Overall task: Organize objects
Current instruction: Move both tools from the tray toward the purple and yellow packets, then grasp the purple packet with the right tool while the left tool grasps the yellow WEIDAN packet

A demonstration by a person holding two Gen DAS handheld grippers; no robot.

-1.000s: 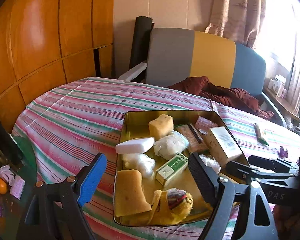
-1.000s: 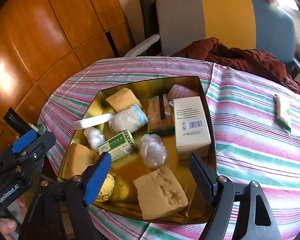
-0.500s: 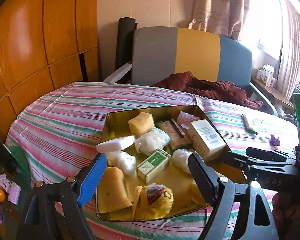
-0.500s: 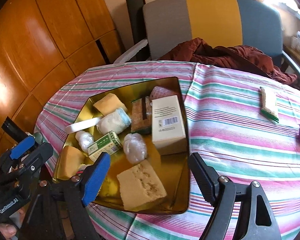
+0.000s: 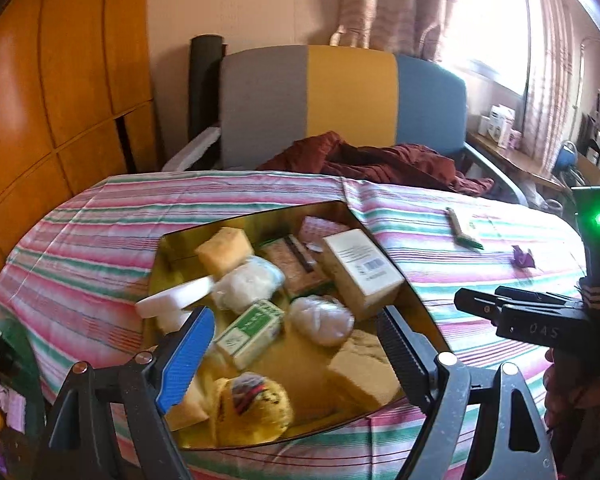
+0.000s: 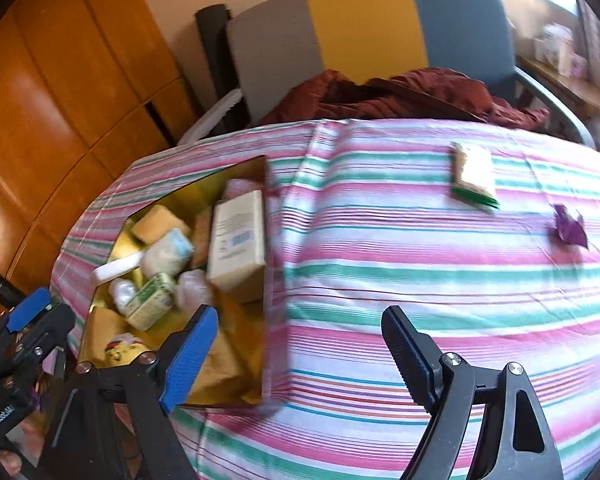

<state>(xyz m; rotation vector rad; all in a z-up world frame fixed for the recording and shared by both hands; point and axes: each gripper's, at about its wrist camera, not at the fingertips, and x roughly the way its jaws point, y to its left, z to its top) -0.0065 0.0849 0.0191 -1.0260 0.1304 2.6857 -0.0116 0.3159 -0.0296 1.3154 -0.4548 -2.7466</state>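
Observation:
A gold tray (image 5: 252, 220) on the striped tablecloth holds several things: yellow sponges, a white barcoded box (image 5: 360, 276), a green box (image 5: 252, 330), wrapped white bundles and a yellow plush (image 5: 252, 408). My left gripper (image 5: 296, 344) hangs open above the tray's near half with nothing between its fingers. My right gripper (image 6: 296, 340) is open and its jaws are opening, empty, over the cloth beside the tray's (image 6: 204, 192) right wall. A green-edged packet (image 6: 472, 176) and a purple paper figure (image 6: 570, 228) lie loose on the cloth to the far right.
A grey, yellow and blue chair (image 5: 340, 100) with a dark red cloth (image 5: 380, 160) stands behind the table. Wooden panels (image 5: 60, 100) line the left wall. A low shelf with small boxes (image 5: 500, 124) sits by the bright window at right. A hand (image 5: 568, 396) holds the right gripper.
The right gripper has swung right, off the tray and over the striped cloth, its jaws a little wider. The left gripper has shifted and rolled, still open above the tray.

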